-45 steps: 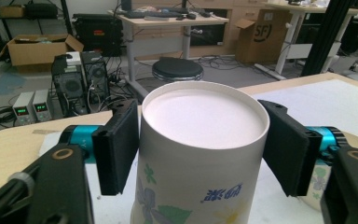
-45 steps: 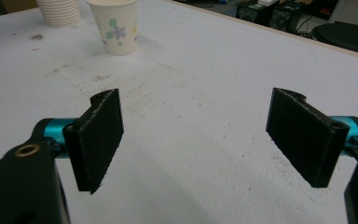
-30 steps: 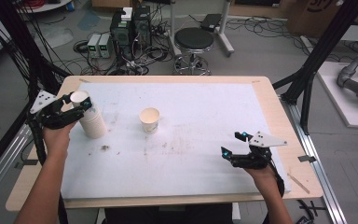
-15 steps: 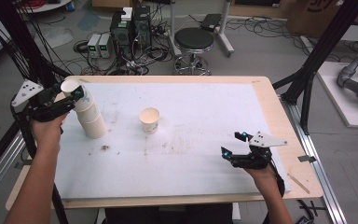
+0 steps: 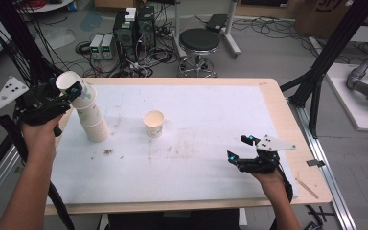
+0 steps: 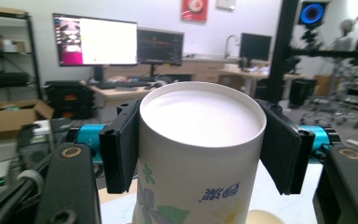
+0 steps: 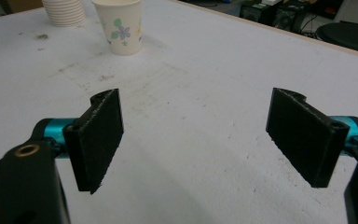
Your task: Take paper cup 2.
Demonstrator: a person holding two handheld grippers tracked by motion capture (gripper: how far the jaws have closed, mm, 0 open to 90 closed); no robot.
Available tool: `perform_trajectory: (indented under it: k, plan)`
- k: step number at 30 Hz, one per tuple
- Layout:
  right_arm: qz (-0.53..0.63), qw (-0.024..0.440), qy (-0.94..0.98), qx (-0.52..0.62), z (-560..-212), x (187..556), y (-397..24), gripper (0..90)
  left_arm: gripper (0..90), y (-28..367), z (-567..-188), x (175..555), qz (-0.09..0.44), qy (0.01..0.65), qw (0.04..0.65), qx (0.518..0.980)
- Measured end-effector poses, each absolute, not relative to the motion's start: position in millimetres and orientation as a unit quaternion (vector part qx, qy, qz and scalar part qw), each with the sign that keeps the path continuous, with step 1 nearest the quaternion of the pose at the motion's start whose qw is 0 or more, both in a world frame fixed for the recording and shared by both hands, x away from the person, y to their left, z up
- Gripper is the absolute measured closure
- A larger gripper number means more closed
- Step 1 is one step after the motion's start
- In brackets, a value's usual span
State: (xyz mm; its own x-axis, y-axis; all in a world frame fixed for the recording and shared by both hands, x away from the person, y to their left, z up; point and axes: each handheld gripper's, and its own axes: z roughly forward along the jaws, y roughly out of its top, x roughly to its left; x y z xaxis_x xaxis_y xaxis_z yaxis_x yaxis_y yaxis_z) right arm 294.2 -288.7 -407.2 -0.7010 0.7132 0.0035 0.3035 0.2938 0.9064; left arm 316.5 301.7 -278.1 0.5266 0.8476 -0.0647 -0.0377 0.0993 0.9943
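A tall stack of white paper cups [image 5: 92, 120] stands on the table's left side, leaning left. My left gripper [image 5: 73, 91] is shut on the top cup [image 5: 69, 81], raised above the rest; whether it is free of the stack I cannot tell. Its jaws have just been closing on that cup. In the left gripper view both pads [image 6: 121, 144] press the flower-printed cup [image 6: 200, 158] just under its rim. A single flowered cup [image 5: 153, 123] stands upright mid-table. My right gripper [image 5: 238, 147] rests near the front right, open with nothing between its jaws [image 7: 198, 135].
The table [image 5: 268, 96] has a white mat with scuffs and a small dark speck [image 5: 108, 152]. In the right gripper view the single cup [image 7: 120, 25] and the stack's base [image 7: 65, 11] stand far ahead. A stool [image 5: 199, 40] and cables lie beyond the far edge.
My left gripper has risen and drawn left with the top cup, stretching the stack taller. The right gripper and the single cup have not moved.
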Motion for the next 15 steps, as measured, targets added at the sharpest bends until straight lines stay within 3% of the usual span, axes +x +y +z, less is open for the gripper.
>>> perform_trajectory:
  k: [8, 15]
  plan:
    - [0.495, 0.204, 0.778, 0.327, -408, 294, -288, 19.5, 35.7, 289, -281, 297, 0.306, 0.313, 0.677, 0.592]
    - [0.497, 0.2, 0.78, 0.324, -409, 293, -286, 19.4, 35.9, 264, -306, 280, 0.269, 0.282, 0.681, 0.62]
